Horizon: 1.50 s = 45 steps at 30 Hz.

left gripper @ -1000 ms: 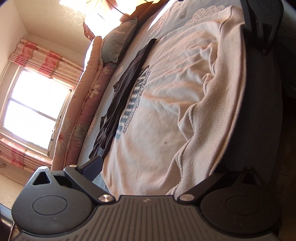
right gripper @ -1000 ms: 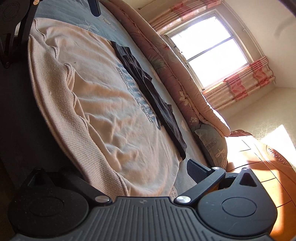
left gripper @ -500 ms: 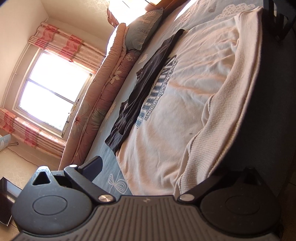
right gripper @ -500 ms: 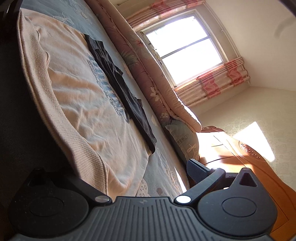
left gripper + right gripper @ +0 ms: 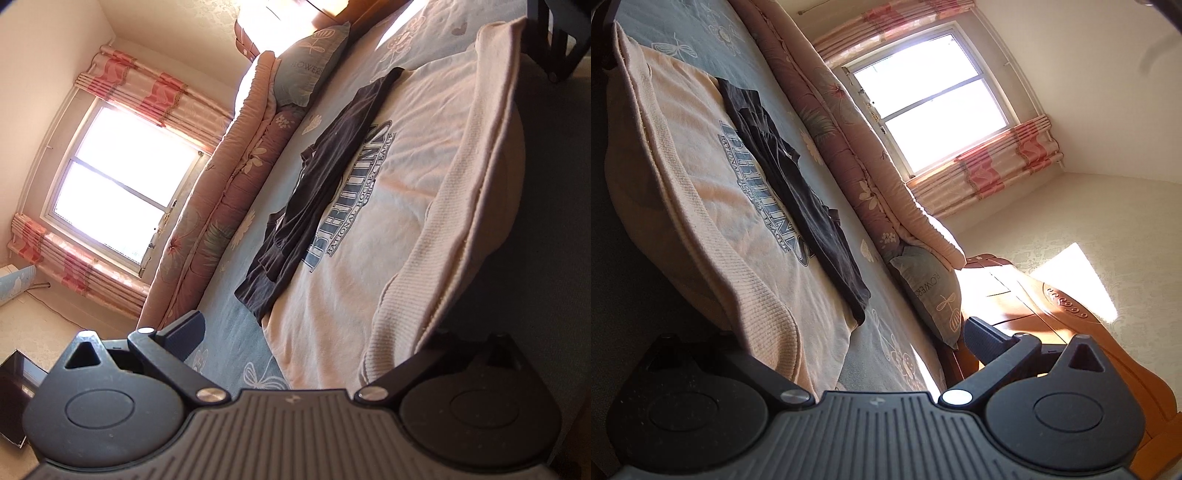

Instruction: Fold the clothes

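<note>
My left gripper (image 5: 306, 332) and right gripper (image 5: 849, 339) are spread; I'd pinch the soft, floppy sweater (image 5: 388, 221) (light too) by its hem corners at the bed (image 5: 229, 302) edge.

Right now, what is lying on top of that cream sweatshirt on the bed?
A dark garment lies along the far edge of the cream sweatshirt, covering part of its blue lettering. What it hides underneath cannot be seen.

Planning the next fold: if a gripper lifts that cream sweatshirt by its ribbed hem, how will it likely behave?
The cream sweatshirt is probably floppy: it lies creased and its ribbed hem droops over the bed's edge. It looks thick, so likely fairly heavy for a top. The dark garment overlaps its far edge, so that may drag along.
</note>
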Motion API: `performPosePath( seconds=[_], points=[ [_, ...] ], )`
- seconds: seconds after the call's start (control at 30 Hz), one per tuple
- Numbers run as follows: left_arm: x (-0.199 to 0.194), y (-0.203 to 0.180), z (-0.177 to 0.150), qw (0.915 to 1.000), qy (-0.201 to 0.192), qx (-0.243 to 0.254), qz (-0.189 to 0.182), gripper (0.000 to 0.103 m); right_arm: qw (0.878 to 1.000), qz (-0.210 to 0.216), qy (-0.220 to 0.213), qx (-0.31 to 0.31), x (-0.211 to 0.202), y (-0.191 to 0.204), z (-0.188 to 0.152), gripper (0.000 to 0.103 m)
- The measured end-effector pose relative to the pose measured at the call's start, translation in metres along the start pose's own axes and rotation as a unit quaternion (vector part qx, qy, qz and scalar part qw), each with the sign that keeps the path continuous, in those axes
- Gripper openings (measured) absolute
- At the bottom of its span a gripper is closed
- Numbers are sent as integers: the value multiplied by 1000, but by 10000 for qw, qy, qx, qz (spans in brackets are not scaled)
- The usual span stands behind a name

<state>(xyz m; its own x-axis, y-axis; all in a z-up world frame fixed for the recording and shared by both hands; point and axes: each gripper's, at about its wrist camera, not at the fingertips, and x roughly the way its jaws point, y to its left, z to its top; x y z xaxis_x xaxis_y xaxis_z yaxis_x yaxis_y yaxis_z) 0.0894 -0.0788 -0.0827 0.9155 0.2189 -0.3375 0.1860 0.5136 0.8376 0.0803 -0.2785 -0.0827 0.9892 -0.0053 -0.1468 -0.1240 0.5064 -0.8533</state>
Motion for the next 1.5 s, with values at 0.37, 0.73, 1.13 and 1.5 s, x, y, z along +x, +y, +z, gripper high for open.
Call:
performPosePath(
  seconds=[0.37, 0.73, 1.13, 1.5],
  points=[
    [36, 22, 13, 9999, -24, 2, 148, 102, 9999, -154, -44, 20, 42, -13, 18, 103],
    [91, 50, 34, 9991, -59, -99, 404, 102, 9990, -434, -62, 9, 103, -24, 34, 103],
    [169, 65, 51, 9977, 14, -147, 668, 102, 9977, -682, -49, 32, 183, -26, 56, 103],
    [236, 75, 61, 9973, -26, 7, 736, 102, 9978, -646, -136, 12, 254, -21, 73, 103]
  ],
)
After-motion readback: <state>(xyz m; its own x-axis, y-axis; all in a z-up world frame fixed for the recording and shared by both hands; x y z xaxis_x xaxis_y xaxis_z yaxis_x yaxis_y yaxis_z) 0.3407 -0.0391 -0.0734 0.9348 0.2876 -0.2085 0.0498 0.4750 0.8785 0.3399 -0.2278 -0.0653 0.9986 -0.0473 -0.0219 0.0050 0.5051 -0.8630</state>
